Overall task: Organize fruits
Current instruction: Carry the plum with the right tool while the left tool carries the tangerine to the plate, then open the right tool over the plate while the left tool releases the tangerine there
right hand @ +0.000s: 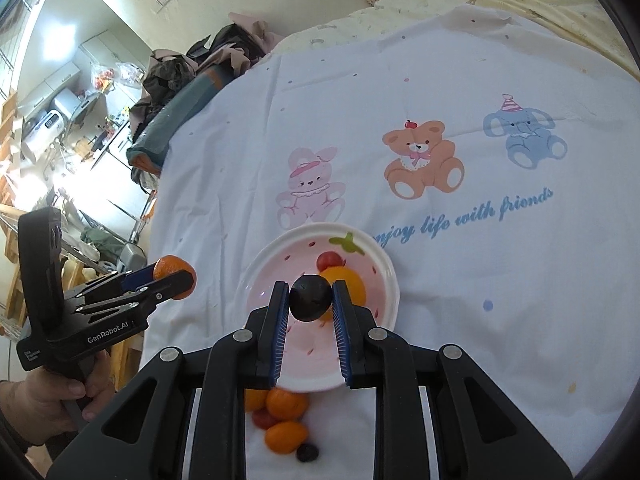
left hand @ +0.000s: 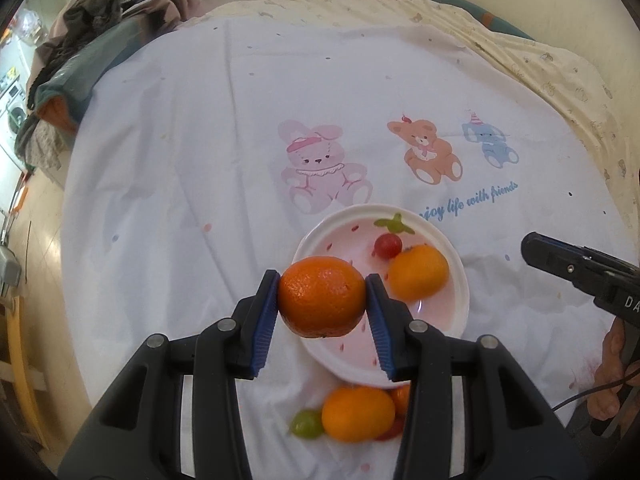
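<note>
Orange point(left hand: 322, 297): clamped between the blue pads of the left gripper point(left hand: 322, 300), held in the air over the near-left rim of the plate; in the right wrist view the same fruit point(right hand: 173, 269) sits left of the plate, clear of it.
Orange's axis: close to round, a little flattened, widest from pad to pad; where the stem end points cannot be told.
Dark plum point(right hand: 311, 298): pinched in the right gripper point(right hand: 311, 300), hanging above the plate's middle, in front of a smaller orange fruit point(right hand: 349, 285).
Plum's axis: roughly round, no clear long axis.
Plate point(right hand: 386, 276): white rim, pink strawberry-print bowl, already holding the orange fruit and a cherry tomato point(right hand: 329, 259) at its far side.
Left to sort: a cluster on the cloth just near of the plate, including another orange point(left hand: 358, 413), a green grape point(left hand: 306, 423), a red tomato and a dark grape point(right hand: 307, 453).
Step in hand: by the look of it, both fruits are about to be set in the plate.
Doing it well: lower each onto a bare patch of the pink floor, plum first as it is already over the plate; bring the orange rightward past the rim, release low so neither rolls out or knocks the tomato.
Surroundings: white tablecloth point(left hand: 200, 140) with cartoon bunny, bear and elephant; heaped clothes point(left hand: 100, 20) at the far left.
</note>
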Demonstrator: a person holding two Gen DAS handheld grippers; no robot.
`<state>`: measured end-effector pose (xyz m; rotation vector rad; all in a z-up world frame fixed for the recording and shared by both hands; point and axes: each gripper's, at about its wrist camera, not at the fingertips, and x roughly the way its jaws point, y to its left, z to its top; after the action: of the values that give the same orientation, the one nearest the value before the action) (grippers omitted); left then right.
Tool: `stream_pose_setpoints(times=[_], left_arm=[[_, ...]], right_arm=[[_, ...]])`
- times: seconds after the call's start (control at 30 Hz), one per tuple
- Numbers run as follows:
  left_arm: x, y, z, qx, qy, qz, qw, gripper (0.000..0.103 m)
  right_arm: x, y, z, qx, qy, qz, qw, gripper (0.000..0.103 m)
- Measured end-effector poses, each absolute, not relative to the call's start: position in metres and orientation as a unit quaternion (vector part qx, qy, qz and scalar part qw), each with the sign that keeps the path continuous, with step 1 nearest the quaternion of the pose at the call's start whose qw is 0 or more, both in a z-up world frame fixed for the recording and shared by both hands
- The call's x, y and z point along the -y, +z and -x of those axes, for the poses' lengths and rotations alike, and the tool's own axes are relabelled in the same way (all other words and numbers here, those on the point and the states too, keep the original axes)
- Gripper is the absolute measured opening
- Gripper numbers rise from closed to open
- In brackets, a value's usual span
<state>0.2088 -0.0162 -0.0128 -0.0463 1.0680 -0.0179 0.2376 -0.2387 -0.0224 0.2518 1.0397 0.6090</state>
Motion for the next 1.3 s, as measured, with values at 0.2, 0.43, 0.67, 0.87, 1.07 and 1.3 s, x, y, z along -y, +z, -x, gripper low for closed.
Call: stream_pose_setpoints(times=[0.2,0.43,0.67,0.87,1.07,1.3], left_arm=[[0.016,-0.037,-0.23,-0.513,-0.009,0.022,0.858,0.039],[0.008,-0.067,-0.248,-0.527,-0.009,0.034,0.849,0.039],[0.012,-0.088,-0.256,-0.548,-0.024,0.044,0.835,0.039],[0.021,-0.098,-0.256,-0.56,-0.039,0.034,0.827,0.039],[0.015,-0.103,-0.258,-0.568,-0.03,0.046,0.821,0.039],[0.011,-0.104,-0.261,-0.575,-0.028,0.06,0.815,0.043]], right_arm=[[0.232,-0.041,-0.269,-0.499,0.283,-0.118,0.81,0.023],[0.228,-0.068,-0.298,-0.522,0.275,-0.125,0.797,0.023],[0.22,-0.093,-0.318,-0.546,0.272,-0.134,0.781,0.023],[0.213,-0.109,-0.327,-0.571,0.28,-0.158,0.755,0.023],[0.212,-0.119,-0.325,-0.586,0.27,-0.153,0.748,0.026],[0.214,-0.113,-0.324,-0.58,0.276,-0.159,0.75,0.041]])
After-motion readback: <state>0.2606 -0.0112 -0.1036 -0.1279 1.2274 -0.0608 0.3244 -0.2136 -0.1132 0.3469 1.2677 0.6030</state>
